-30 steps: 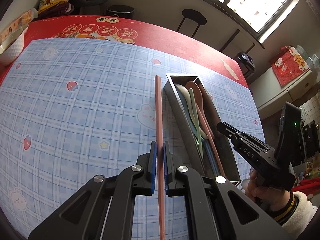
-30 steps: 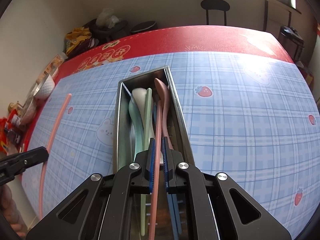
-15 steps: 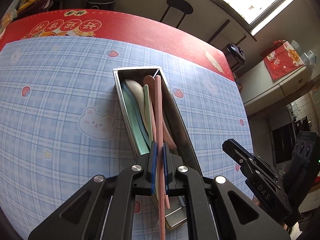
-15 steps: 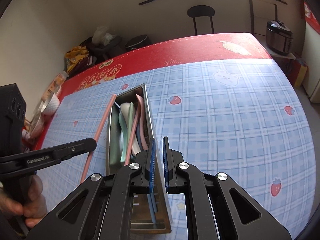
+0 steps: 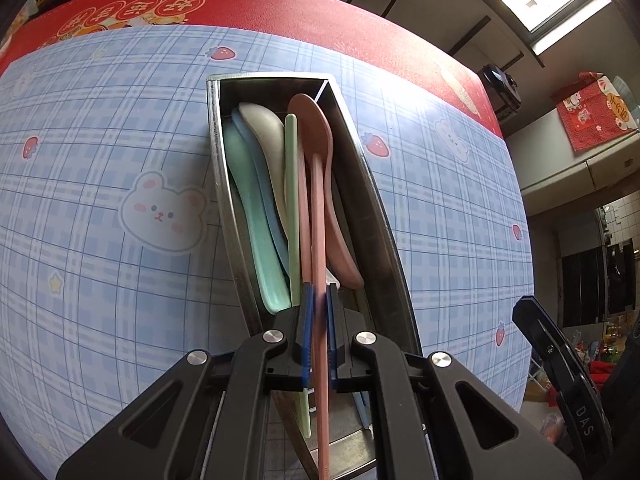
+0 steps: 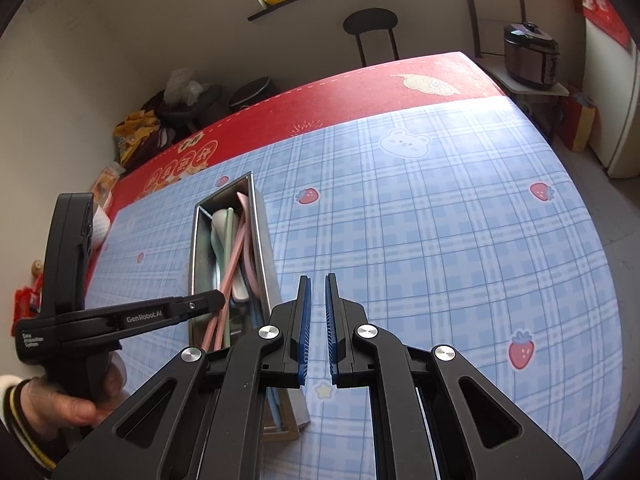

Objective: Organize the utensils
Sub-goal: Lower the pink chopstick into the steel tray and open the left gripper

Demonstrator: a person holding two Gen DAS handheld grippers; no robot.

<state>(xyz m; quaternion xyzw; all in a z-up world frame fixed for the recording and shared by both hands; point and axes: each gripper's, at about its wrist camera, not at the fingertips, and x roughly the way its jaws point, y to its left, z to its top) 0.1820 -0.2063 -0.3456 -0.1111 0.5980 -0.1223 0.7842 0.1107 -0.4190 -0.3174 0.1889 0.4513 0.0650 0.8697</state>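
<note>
1. Left tongs [image 5: 318, 334] clamped on long pink chopstick [image 5: 318, 240], lying lengthwise inside narrow steel utensil tray [image 5: 362, 168] on the worktop.
2. Right tongs [image 6: 316, 328] slightly parted, holding nothing, beside the tray.

The worktop [image 6: 460, 240], under a blue plaid cloth with bears and strawberries edged in red, fills mid-frame; a long steel utensil tray [image 6: 266, 256] lies on it, left of centre.
</note>
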